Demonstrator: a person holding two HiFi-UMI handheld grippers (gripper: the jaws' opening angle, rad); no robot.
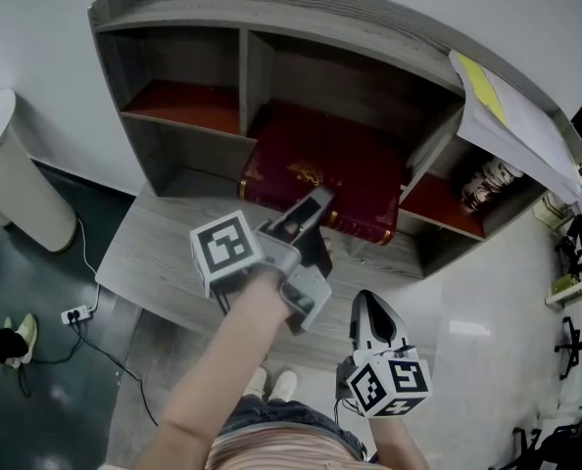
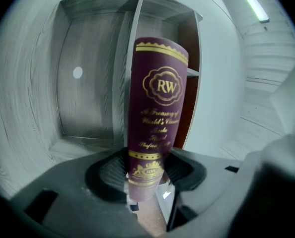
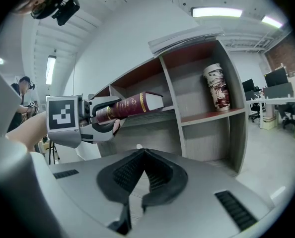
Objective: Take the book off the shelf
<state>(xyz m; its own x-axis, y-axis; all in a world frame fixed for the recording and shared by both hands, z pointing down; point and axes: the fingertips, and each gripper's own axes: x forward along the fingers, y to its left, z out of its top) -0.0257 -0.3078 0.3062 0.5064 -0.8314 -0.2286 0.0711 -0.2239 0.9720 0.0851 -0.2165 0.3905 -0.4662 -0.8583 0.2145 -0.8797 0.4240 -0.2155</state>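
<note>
Left gripper (image 1: 314, 211) is pinching the maroon book (image 1: 320, 169) by its spine, far end inside the shelf's (image 1: 244, 67) middle bay. Only the right gripper view shows that side-on, around 10 o'clock. Right gripper (image 3: 143, 155) is pressed together, empty.

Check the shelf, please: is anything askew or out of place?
The book sticks out of the middle compartment at a slant, its end clamped in the left hand-held gripper. On top of the shelf, a stack of papers overhangs the edge. Nothing looks spilled or damaged.
</note>
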